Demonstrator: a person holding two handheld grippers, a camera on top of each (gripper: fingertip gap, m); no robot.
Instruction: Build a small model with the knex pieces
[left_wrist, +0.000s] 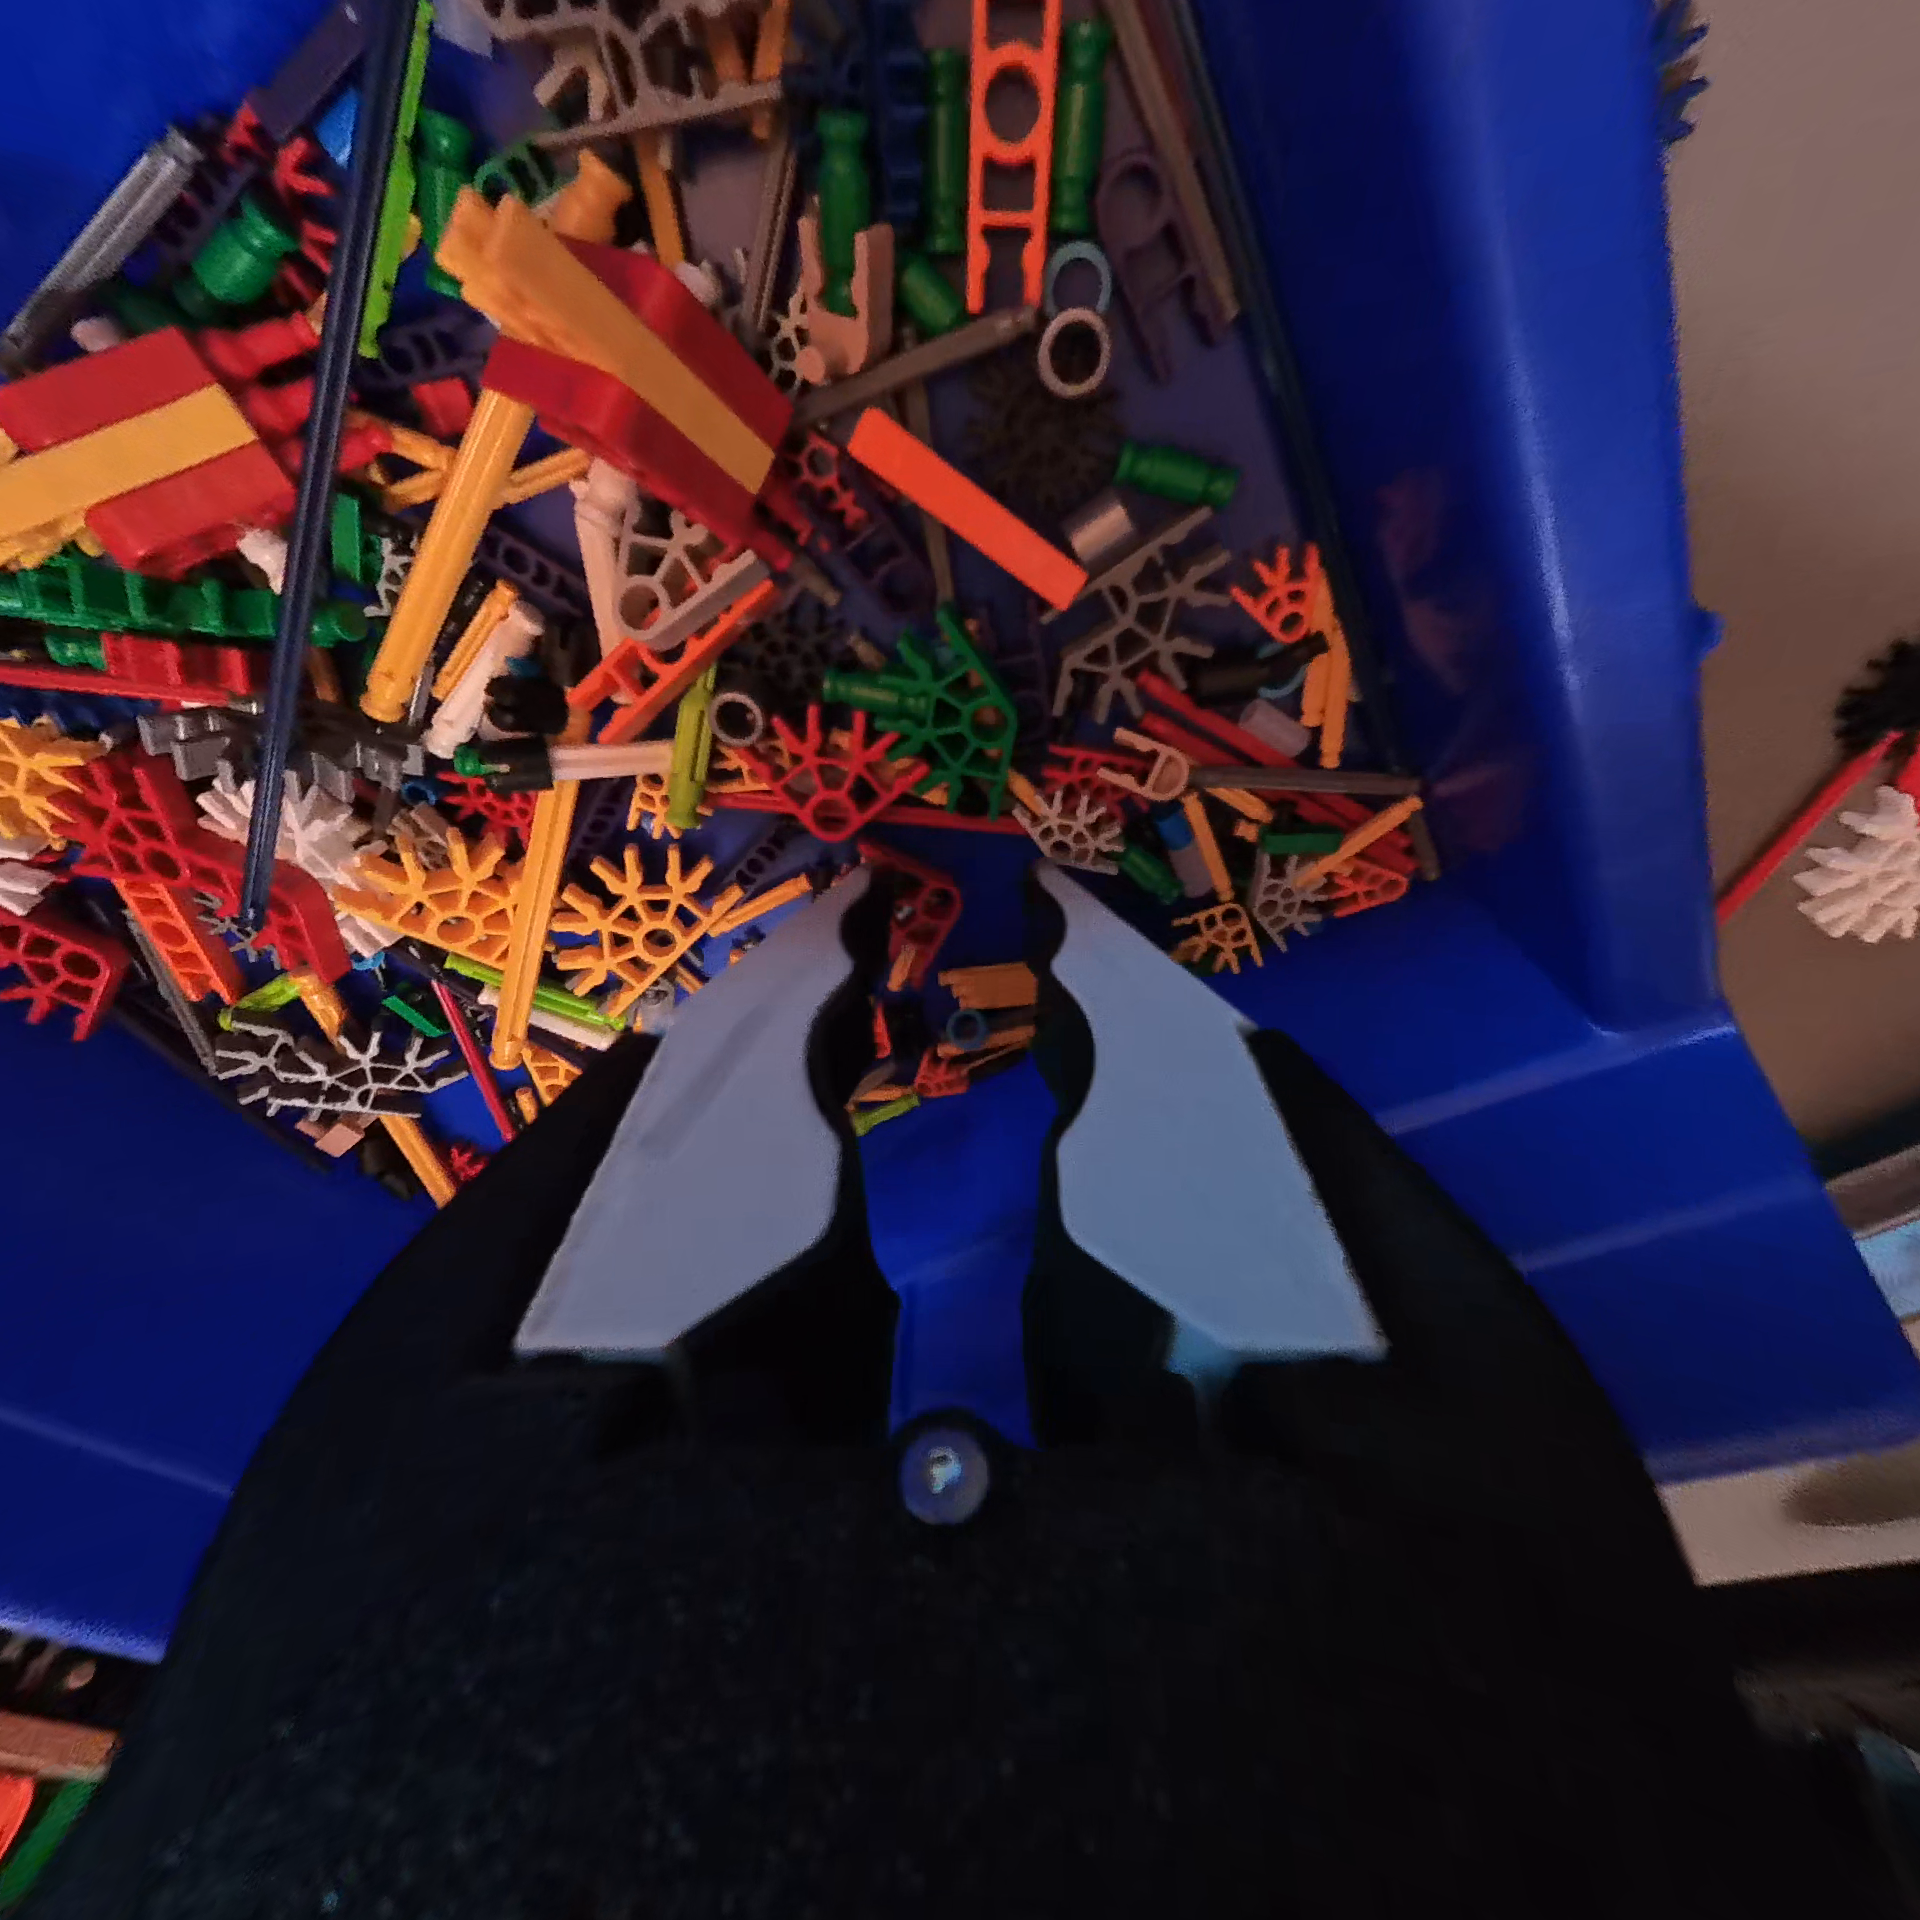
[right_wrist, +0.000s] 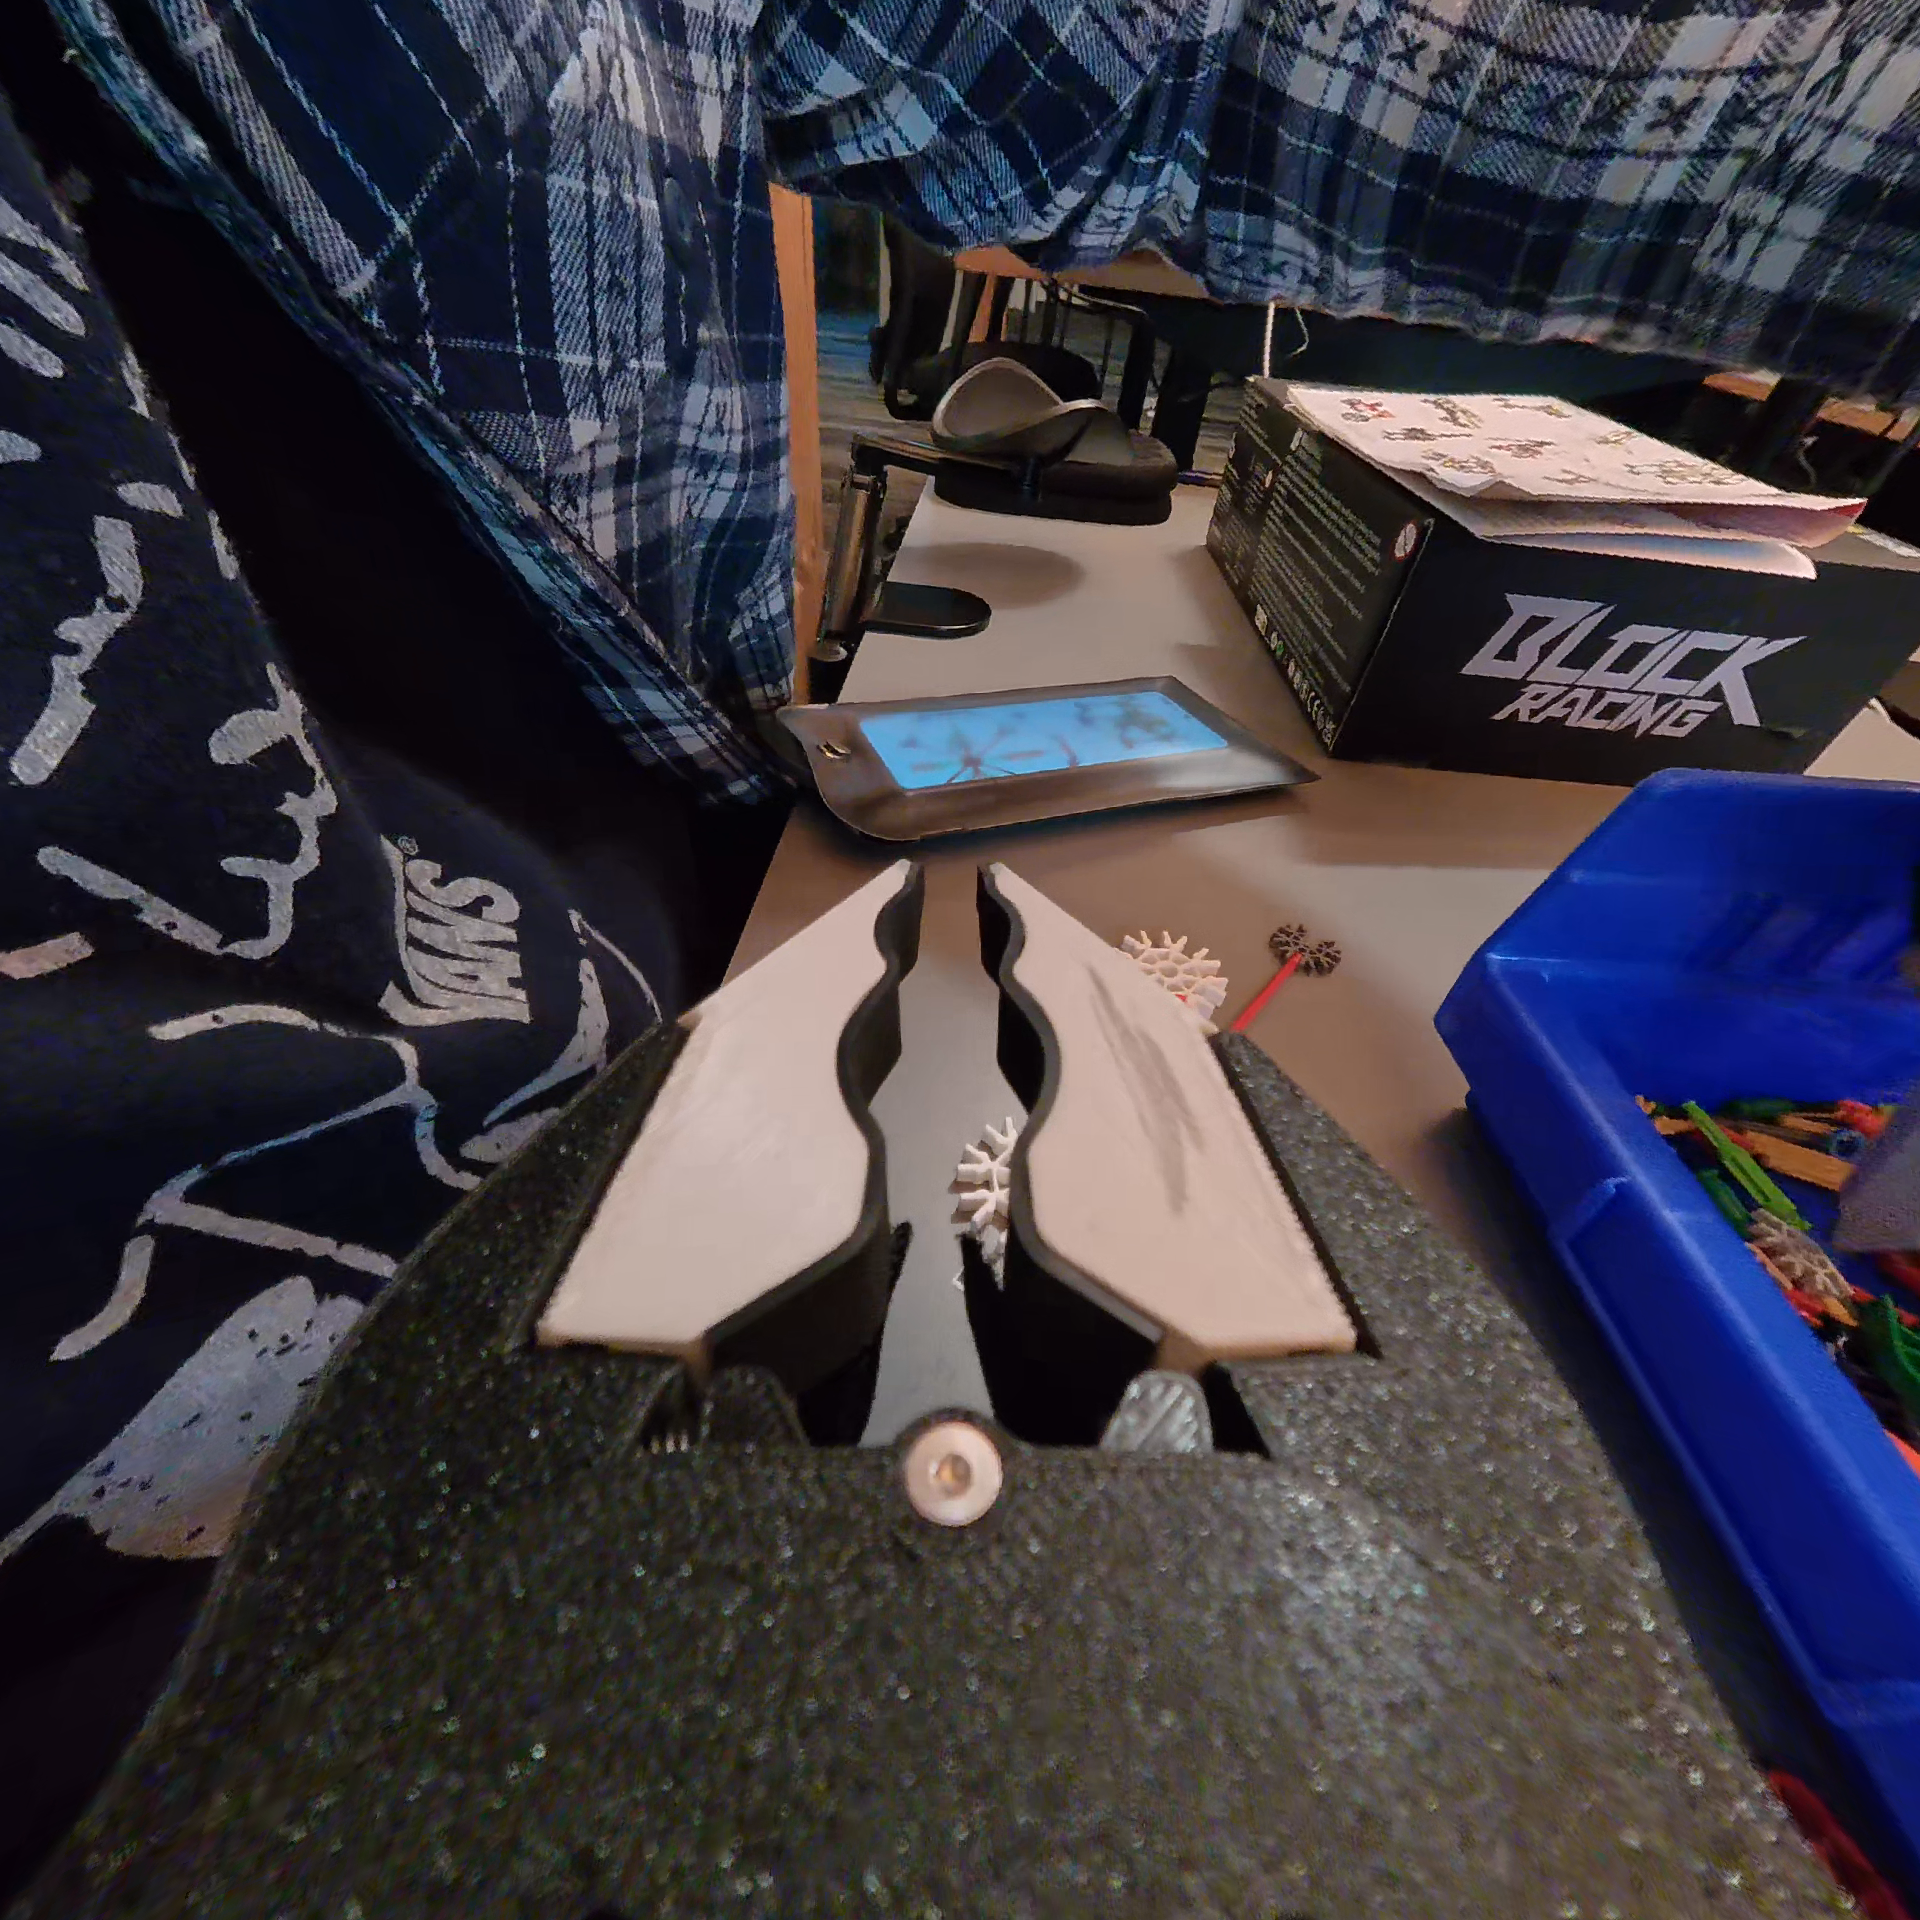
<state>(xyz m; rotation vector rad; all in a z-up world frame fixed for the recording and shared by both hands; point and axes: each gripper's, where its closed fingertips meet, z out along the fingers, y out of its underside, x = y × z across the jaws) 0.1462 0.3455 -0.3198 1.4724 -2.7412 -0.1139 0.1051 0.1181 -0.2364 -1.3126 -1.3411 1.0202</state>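
Hovering left tongs parted, empty, over blue bin, right tongs slightly parted near lettered black box.

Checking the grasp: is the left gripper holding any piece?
No: the left gripper hovers open, fingers empty, above the blue plastic bin.

The left hand-held gripper hangs over a blue plastic bin, its two pale fingers parted with nothing between them. The fingertips sit just above a heap of construction-toy pieces: yellow rods, red and yellow flat panels, green connectors and snowflake-shaped hubs. An orange ladder-like piece lies near the far end. Outside the bin, on the tabletop to the right, rests a white snowflake hub on a red rod.
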